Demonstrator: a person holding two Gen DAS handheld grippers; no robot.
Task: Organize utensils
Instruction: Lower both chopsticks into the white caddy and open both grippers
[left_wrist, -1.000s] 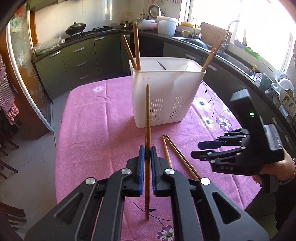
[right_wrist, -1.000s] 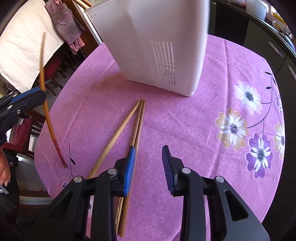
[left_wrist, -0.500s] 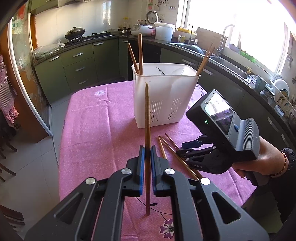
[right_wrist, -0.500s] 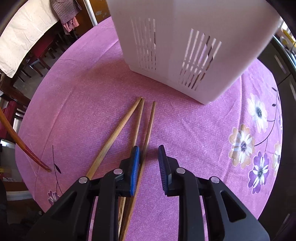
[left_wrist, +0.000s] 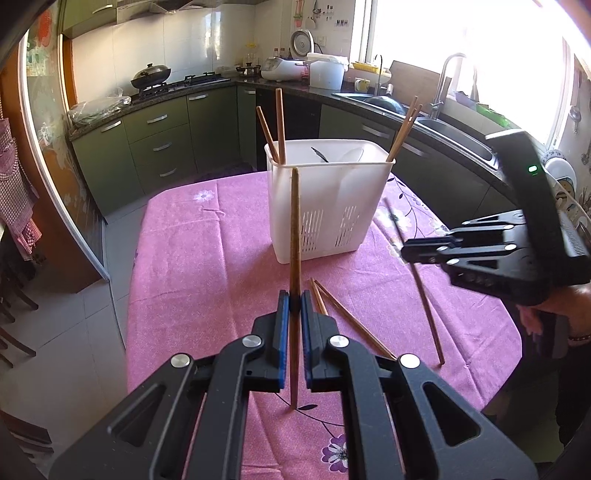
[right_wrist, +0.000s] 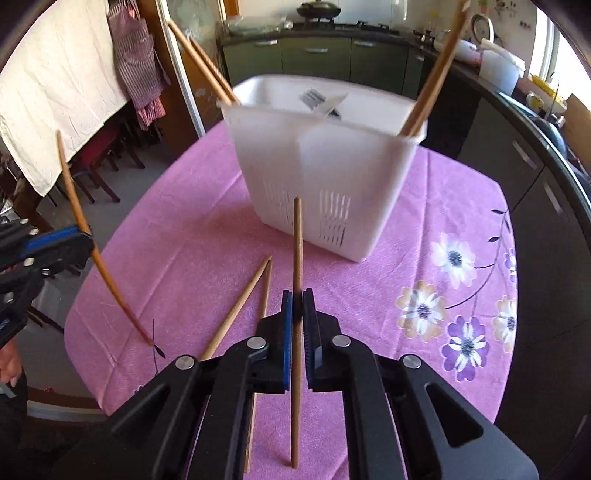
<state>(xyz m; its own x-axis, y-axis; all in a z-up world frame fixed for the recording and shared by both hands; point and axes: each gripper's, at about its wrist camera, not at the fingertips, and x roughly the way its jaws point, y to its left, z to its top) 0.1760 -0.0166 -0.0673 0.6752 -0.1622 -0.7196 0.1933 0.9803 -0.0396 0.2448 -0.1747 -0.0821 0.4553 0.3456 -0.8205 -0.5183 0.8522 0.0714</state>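
- On the table's pink flowered cloth (left_wrist: 207, 258), toward its far edge in the left wrist view, stands the white slotted utensil holder (left_wrist: 328, 206).
- Two chopsticks (left_wrist: 275, 125) lean out of the holder's far left corner, and another pair (left_wrist: 404, 129) leans out of its right corner; something dark lies inside, too small to identify.
- Left gripper (left_wrist: 294, 306): its blue pads are closed tight on a dark chopstick (left_wrist: 294, 236), which runs nearly upright in that view, top end level with the holder's rim, lower end hanging clear below the fingers above the cloth.
- From the right wrist view the same gripper (right_wrist: 70, 240) shows at the left edge, with its chopstick (right_wrist: 79, 221) slanting down over the table's near left corner.
- Right gripper (right_wrist: 297, 306): its jaws are clamped on a second chopstick (right_wrist: 296, 240), held between the blue pads and pointing toward the holder's slotted front.
- In the left wrist view this gripper (left_wrist: 410, 254) hovers over the table's right side, the chopstick (left_wrist: 424, 295) hanging at a slant, and a hand (left_wrist: 557, 310) grips its handle.
- Two loose chopsticks (right_wrist: 245, 302) lie on the cloth in front of the holder, tips close together and splaying toward the near edge.
- Behind the table run dark green kitchen cabinets (left_wrist: 159, 147).
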